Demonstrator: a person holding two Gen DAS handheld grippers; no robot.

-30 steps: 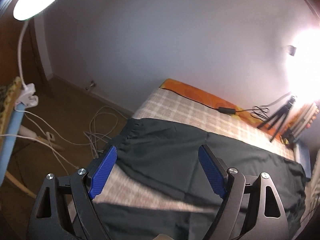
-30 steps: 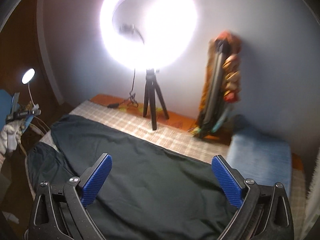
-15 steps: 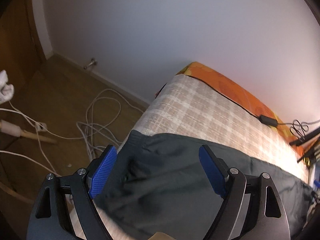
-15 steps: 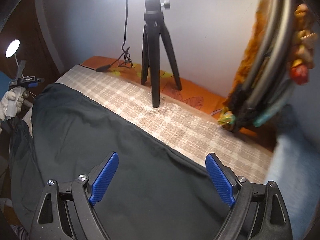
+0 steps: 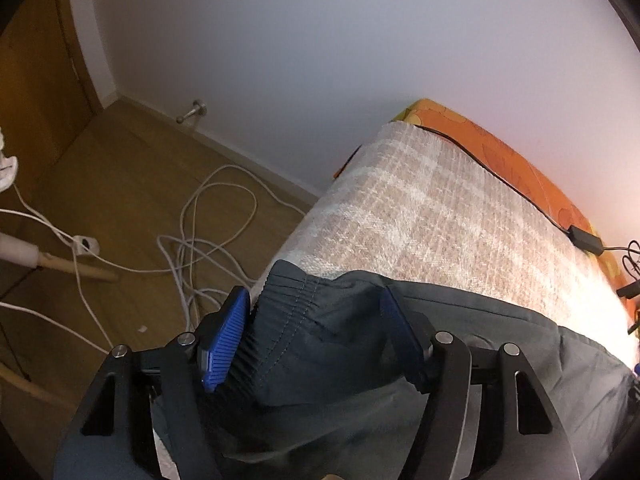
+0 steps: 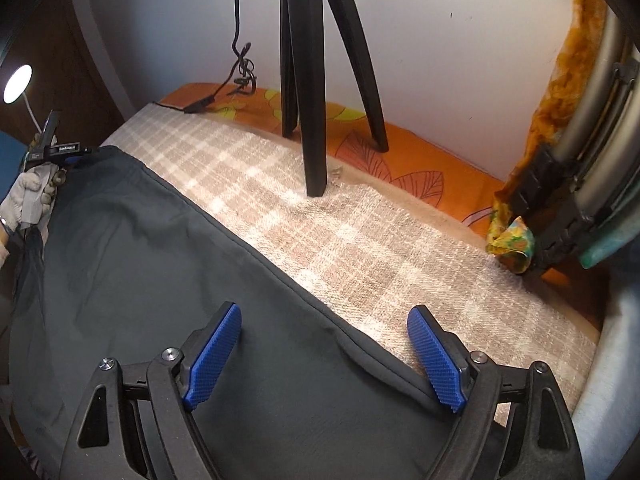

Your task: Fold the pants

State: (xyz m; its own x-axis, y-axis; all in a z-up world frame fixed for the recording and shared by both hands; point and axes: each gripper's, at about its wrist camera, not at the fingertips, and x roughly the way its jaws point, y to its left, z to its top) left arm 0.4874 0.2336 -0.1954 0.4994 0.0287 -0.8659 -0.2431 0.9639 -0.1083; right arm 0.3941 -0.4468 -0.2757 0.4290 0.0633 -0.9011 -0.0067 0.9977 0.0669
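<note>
Dark grey-green pants (image 6: pixel 160 260) lie spread across the bed's checked blanket (image 6: pixel 360 240). My left gripper (image 5: pixel 314 304) points steeply down at the bed's corner, astride the elastic waistband (image 5: pixel 296 292). Its jaws are closing, with bunched cloth between the blue pads (image 5: pixel 224 336); no firm pinch shows. My right gripper (image 6: pixel 324 314) hangs low over the far edge of a pant leg (image 6: pixel 360 344). Its jaws are closing a little, still wide, with the leg's edge lying under the gap. A gloved hand (image 6: pixel 28 196) holding the left gripper shows at the far left of the right wrist view.
A black tripod (image 6: pixel 312 100) stands on the blanket near the wall. An orange sheet (image 5: pixel 500 148) with a black cable and adapter (image 5: pixel 586 238) runs along the wall. White cables (image 5: pixel 208 232) lie on the wooden floor. A bundle of poles (image 6: pixel 580 140) leans at right.
Both grippers have come down toward the bed. The left one now straddles the waistband with narrower jaws; the right one has sunk to the pant leg's edge, its jaws slightly narrower.
</note>
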